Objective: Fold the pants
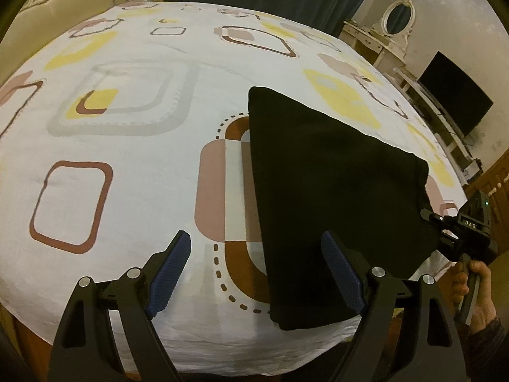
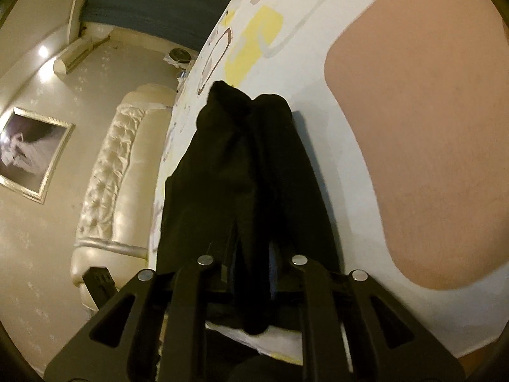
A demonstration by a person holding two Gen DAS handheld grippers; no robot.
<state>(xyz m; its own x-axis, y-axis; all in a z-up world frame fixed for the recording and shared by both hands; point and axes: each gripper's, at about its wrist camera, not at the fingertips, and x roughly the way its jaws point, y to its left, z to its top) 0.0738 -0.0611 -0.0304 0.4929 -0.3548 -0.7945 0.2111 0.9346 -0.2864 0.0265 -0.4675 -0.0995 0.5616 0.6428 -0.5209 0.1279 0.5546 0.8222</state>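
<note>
The black pants (image 1: 334, 197) lie on the patterned bedsheet (image 1: 133, 159), already gathered into a compact, roughly rectangular bundle, so the folding looks well advanced. No loose leg trails out in either view. One long straight edge runs away from the left gripper (image 1: 254, 273), and the near end of the bundle sits just ahead of and partly behind its right finger, the dark blue pad (image 1: 342, 273) overlapping the cloth in the picture.

The left gripper is spread wide and holds nothing; bare sheet shows between its two fingers. Whether the right pad actually touches the cloth cannot be told.

The right gripper (image 2: 251, 254) is clenched on the pants: in its own camera the fingers are drawn close together with a thick ridge of black fabric pinched between them, and the cloth runs forward from the fingers in two rounded folds. In the left camera the same gripper meets the far right corner of the bundle, held by the person's hand (image 1: 477, 289).

Judging by this, the lengthwise fold and at least one crosswise fold seem done. What is left appears to be either a last fold or simply laying down and flattening the pinched edge, then letting go. The bundle looks bulky near the right fingers, so it may need smoothing to lie flat.
</note>
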